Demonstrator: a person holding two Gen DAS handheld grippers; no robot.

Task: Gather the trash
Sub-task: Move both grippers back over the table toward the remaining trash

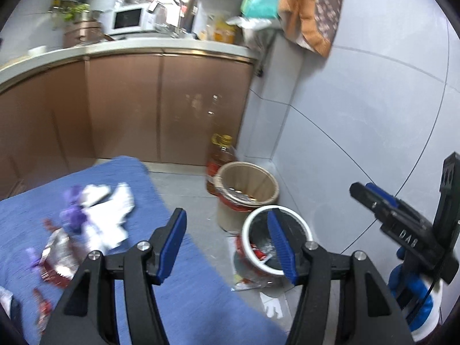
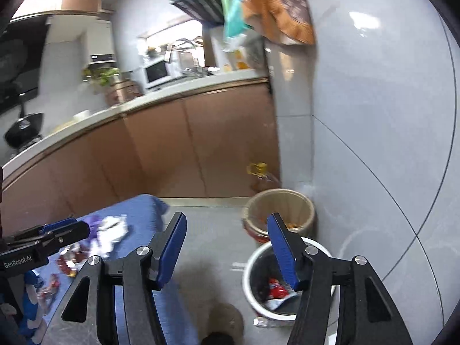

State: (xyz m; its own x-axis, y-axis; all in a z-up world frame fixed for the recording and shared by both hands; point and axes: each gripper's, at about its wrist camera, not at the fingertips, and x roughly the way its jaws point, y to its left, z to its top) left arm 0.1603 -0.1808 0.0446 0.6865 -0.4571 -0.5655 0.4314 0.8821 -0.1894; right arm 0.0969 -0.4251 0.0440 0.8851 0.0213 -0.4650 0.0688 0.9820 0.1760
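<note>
I have the small white round bin with the dark liner [image 2: 287,281] standing on the grey tiled floor [image 2: 212,230] just beside the bench covered in blue cloth [image 1: 178,293], so each scrap needs only a short carry off the bench edge. A red wrapper and a scrap of foil [image 2: 276,290] already lie inside it. Behind it, against the pale tiled wall [image 2: 373,115], stands a taller beige bin [image 2: 281,210] with an amber oil bottle [image 1: 220,155] beside it.

The trash not yet collected lies spread on the blue cloth: crumpled white paper [image 1: 110,210], a purple scrap [image 1: 73,210] and a silver and red foil wrapper [image 1: 59,256].

My right claw [image 2: 227,251] hangs above the floor close to the white bin, pointing downward. Its jaws stand apart and hold nothing; no pad touches anything. I judge it has let its piece go into the bin.

My left claw [image 1: 227,247] is likewise spread and empty, with the bench edge and the white bin showing between its fingers. A flattened wrapper [image 1: 250,281] lies on the floor at the bin's foot, probably a miss.
</note>
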